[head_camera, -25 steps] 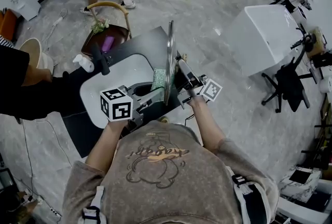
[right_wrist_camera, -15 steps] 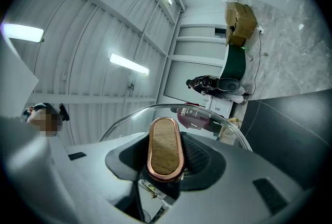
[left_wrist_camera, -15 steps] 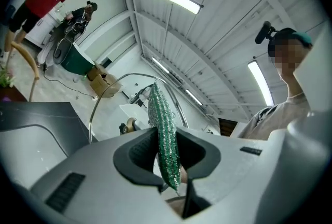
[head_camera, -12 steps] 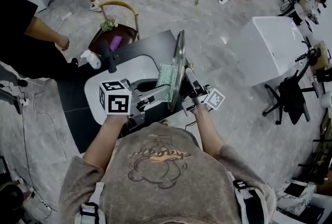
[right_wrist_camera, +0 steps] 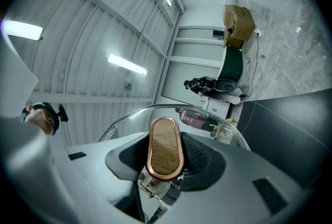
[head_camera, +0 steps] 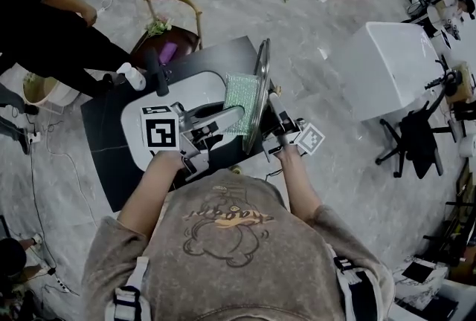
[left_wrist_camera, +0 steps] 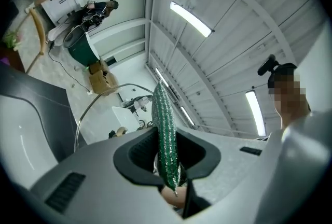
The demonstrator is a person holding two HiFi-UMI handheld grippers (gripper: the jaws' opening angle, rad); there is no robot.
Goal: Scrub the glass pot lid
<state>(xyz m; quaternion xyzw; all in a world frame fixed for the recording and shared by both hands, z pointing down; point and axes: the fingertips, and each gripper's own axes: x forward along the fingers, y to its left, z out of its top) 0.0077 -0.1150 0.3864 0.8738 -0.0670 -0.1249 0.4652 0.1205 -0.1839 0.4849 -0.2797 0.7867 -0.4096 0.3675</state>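
Observation:
The glass pot lid [head_camera: 259,93] stands on edge above the table, seen edge-on in the head view. My right gripper [head_camera: 274,108] is shut on the lid's wooden, copper-rimmed handle [right_wrist_camera: 165,146], which fills the jaws of this gripper [right_wrist_camera: 165,162]; the lid's rim [right_wrist_camera: 162,105] arcs behind it. My left gripper [head_camera: 233,116] is shut on a green glittery scrubbing cloth [head_camera: 244,98] that lies flat against the lid's left face. In the left gripper view the cloth [left_wrist_camera: 165,129] sticks up between the jaws of that gripper [left_wrist_camera: 167,158], and the lid's rim [left_wrist_camera: 89,103] curves to its left.
Under the grippers lie a dark table [head_camera: 111,163] and a white board [head_camera: 163,98]. A white bottle [head_camera: 134,79] and a black-handled tool [head_camera: 153,71] rest at its far edge. A basket [head_camera: 169,36] stands beyond, a person in black [head_camera: 52,11] at left, a white table [head_camera: 387,67] at right.
My left gripper has risen with the cloth along the lid's face and rolled a little. The right gripper and lid hold about the same place. A person in black has come in from the left.

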